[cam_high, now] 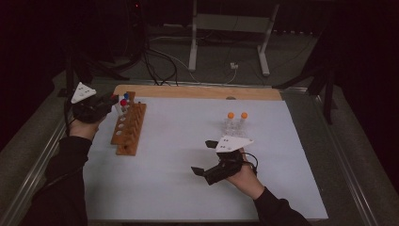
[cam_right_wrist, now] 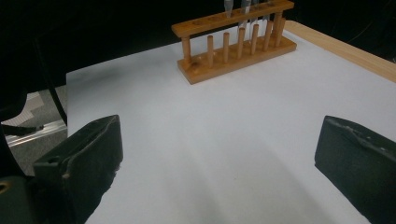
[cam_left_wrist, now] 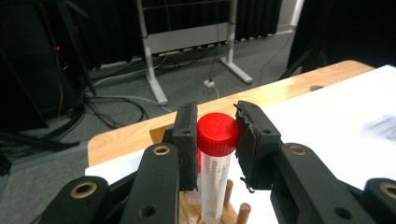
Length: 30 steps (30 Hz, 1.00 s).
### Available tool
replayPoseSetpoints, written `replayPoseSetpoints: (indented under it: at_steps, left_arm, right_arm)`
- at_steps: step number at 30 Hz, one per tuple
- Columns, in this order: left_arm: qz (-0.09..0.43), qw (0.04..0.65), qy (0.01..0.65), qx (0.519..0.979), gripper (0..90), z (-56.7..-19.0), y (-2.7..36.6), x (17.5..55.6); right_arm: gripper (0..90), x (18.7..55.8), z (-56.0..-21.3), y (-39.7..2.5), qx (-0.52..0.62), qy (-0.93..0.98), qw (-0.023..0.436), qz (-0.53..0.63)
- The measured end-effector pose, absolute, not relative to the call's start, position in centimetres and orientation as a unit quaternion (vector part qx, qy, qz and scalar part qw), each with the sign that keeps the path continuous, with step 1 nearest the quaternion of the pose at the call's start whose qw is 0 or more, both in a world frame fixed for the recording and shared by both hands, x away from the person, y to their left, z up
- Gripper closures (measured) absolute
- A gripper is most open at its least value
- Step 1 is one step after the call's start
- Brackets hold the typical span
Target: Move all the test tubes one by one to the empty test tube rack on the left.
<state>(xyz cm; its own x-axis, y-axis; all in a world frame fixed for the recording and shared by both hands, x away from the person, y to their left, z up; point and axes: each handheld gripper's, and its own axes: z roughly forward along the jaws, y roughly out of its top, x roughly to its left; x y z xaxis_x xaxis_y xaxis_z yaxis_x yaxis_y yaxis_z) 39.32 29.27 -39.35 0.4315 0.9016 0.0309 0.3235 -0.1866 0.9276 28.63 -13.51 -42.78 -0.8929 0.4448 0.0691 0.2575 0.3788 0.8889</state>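
Note:
A wooden tube rack (cam_high: 128,129) lies at the left of the white mat (cam_high: 179,188). My left gripper (cam_high: 113,100) is at its far end, shut on a red-capped tube (cam_left_wrist: 215,140) that stands upright in the rack; both pads press on the cap. A blue-capped tube (cam_high: 126,96) stands just behind it. Two orange-capped tubes (cam_high: 236,120) stand upright on the mat at the centre right. My right gripper (cam_high: 202,157) hovers low in front of them, open wide with nothing between its jaws, and it faces the rack (cam_right_wrist: 236,42).
The mat covers a wooden tabletop (cam_high: 197,92) whose far edge shows bare. Metal rails (cam_high: 346,169) run along both sides of the table. Beyond it are a white stand's legs (cam_high: 228,44) and floor cables (cam_high: 160,66).

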Motion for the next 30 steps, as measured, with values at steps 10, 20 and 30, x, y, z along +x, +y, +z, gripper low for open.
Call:
replayPoseSetpoints:
  at_steps: [10,20,30]
  left_arm:
    - [0.294,0.448,0.450,0.714,71.7,-42.1,29.2,39.5]
    - [0.286,0.436,0.455,0.722,71.6,-43.9,29.0,39.5]
    - [0.287,0.436,0.458,0.720,71.4,-44.1,29.0,39.4]
  right_arm:
    - [0.9,28.6,-42.7,-13.6,0.212,0.826,0.091,0.515]
    - [0.9,28.6,-42.7,-13.6,0.210,0.826,0.090,0.515]
    - [0.9,28.6,-42.7,-13.7,0.208,0.828,0.088,0.513]
